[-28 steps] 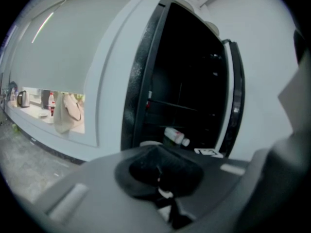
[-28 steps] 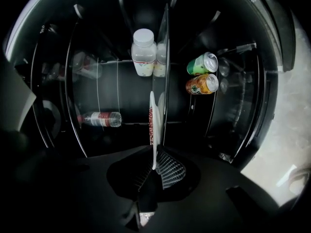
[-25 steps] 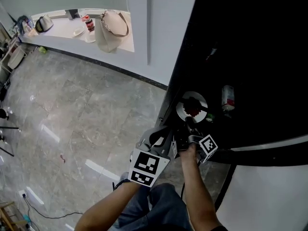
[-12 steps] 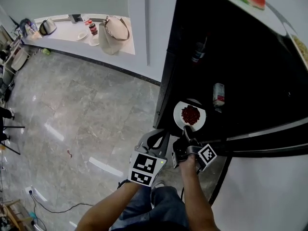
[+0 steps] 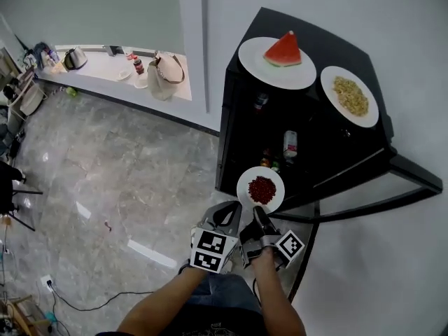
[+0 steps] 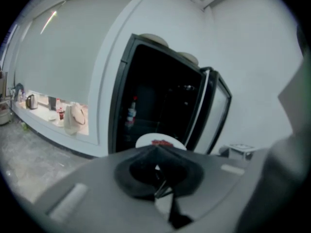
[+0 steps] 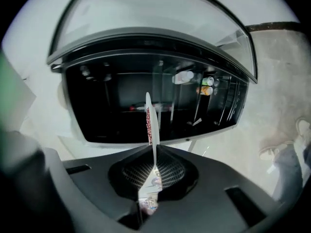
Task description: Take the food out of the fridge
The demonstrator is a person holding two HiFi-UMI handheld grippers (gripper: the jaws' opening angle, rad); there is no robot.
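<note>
A black fridge (image 5: 308, 117) stands open. My right gripper (image 5: 257, 214) is shut on the near rim of a white plate of red beans (image 5: 261, 189), held just outside the fridge's front. In the right gripper view the plate (image 7: 151, 123) shows edge-on, clamped between the jaws of that gripper (image 7: 153, 166). My left gripper (image 5: 227, 212) hangs just left of it, shut with nothing in it. The left gripper view has the plate (image 6: 160, 142) beyond the closed jaws of that gripper (image 6: 158, 183). On top of the fridge sit a plate of watermelon (image 5: 278, 53) and a plate of yellow food (image 5: 349, 95).
Inside the fridge are a can (image 5: 290, 145), a bottle (image 5: 260, 101) and small jars (image 5: 269, 163). The fridge door (image 5: 413, 177) swings out to the right. A counter (image 5: 112, 65) with a handbag (image 5: 165, 75) and a kettle (image 5: 74, 58) runs along the far left wall.
The plate of red beans has come out of the fridge toward me in my right gripper. The head view has pulled back, so the fridge top and its two plates now show.
</note>
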